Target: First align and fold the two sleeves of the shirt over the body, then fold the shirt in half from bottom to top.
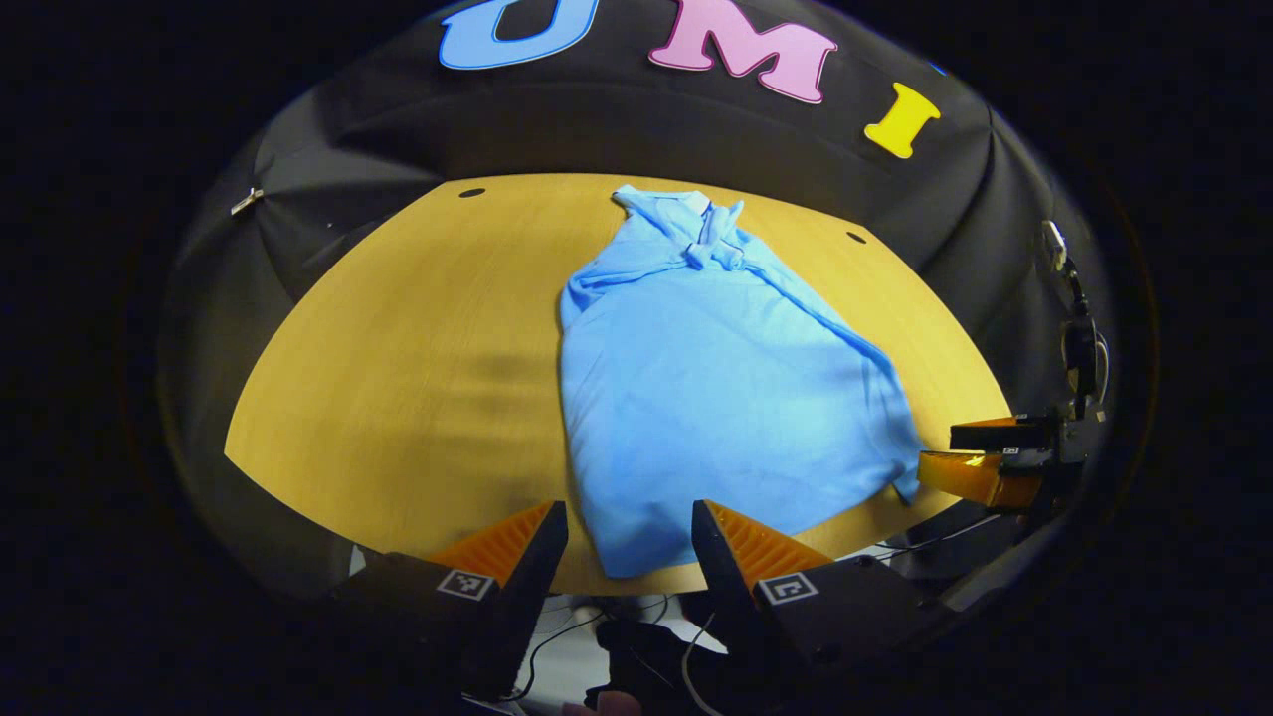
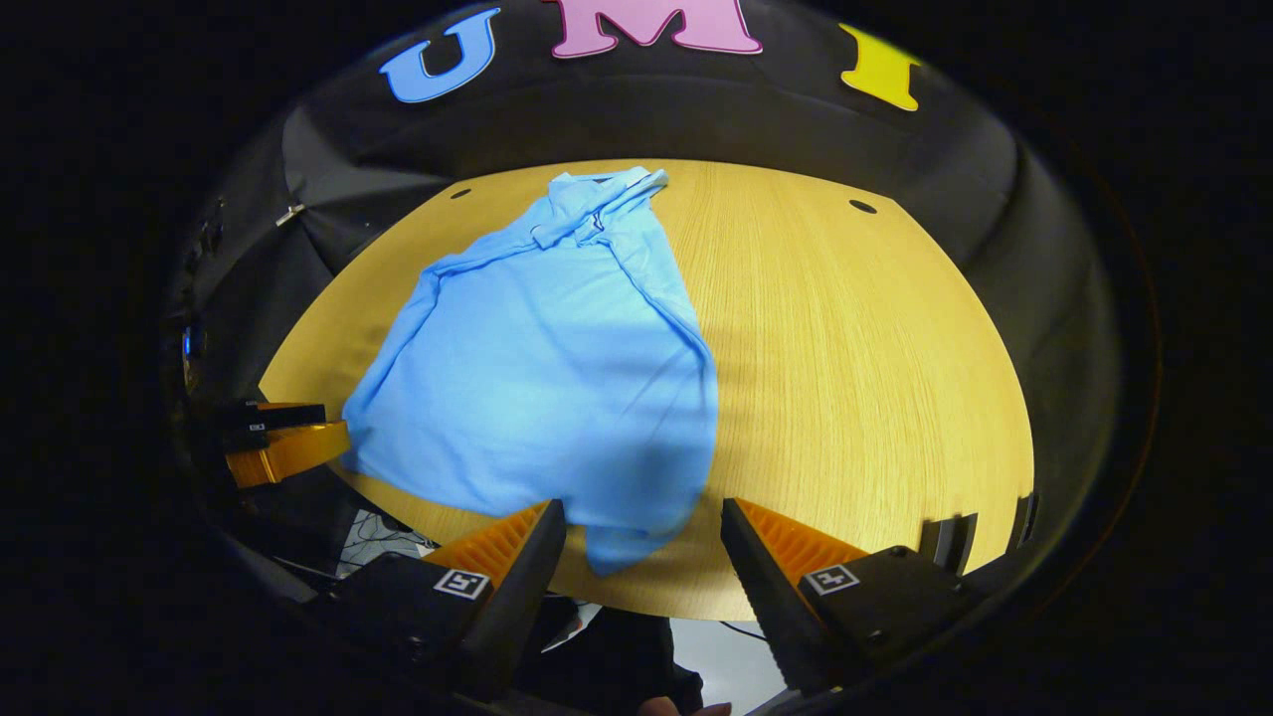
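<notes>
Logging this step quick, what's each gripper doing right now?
Left gripper: open, holding nothing, at the shirt's hem.
Right gripper: open, holding nothing, at the hem.

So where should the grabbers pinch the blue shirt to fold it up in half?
Probably at the two bottom corners of the shirt, which lie at the near edge of the table. Each gripper, the left gripper and the right gripper, stands open with a hem corner just ahead. Coming in low from the near side looks easiest, since the sleeves appear already folded in and the collar lies at the far end.
</notes>
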`<state>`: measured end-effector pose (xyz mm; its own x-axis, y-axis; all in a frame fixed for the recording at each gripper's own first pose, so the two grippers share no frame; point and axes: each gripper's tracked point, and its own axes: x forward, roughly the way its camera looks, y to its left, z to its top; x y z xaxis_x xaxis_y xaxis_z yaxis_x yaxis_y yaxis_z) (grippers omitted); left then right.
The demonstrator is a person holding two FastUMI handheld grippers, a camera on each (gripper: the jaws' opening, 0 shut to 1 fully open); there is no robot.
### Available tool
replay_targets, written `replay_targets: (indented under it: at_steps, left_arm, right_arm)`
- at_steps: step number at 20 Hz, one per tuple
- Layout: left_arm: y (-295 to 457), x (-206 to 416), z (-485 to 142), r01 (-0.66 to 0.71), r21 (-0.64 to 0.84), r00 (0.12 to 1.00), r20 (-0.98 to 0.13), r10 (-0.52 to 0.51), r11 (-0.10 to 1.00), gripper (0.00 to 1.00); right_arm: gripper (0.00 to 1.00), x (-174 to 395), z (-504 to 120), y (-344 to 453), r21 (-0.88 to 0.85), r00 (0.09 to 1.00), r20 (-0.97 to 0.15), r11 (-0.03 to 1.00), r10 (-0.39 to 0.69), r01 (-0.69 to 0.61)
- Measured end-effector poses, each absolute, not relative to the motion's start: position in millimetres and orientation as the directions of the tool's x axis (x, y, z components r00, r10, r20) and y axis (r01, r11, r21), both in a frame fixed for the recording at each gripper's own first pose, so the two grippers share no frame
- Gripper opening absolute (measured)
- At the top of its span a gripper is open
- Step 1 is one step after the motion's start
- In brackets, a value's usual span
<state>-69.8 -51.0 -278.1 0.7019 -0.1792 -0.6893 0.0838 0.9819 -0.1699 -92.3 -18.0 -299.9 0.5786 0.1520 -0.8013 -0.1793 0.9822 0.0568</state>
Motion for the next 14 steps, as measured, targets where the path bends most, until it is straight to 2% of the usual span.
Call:
replay_targets:
  at_steps: [14]
  left_arm:
    - [-57, -66, -307, 0.089, -0.096, 0.661, -0.739, -0.13, 0.991, 0.82]
  right_arm:
    - [0.98, -97, -329, -17, 0.016, 0.543, -0.83, 0.978, 0.13, -0.209]
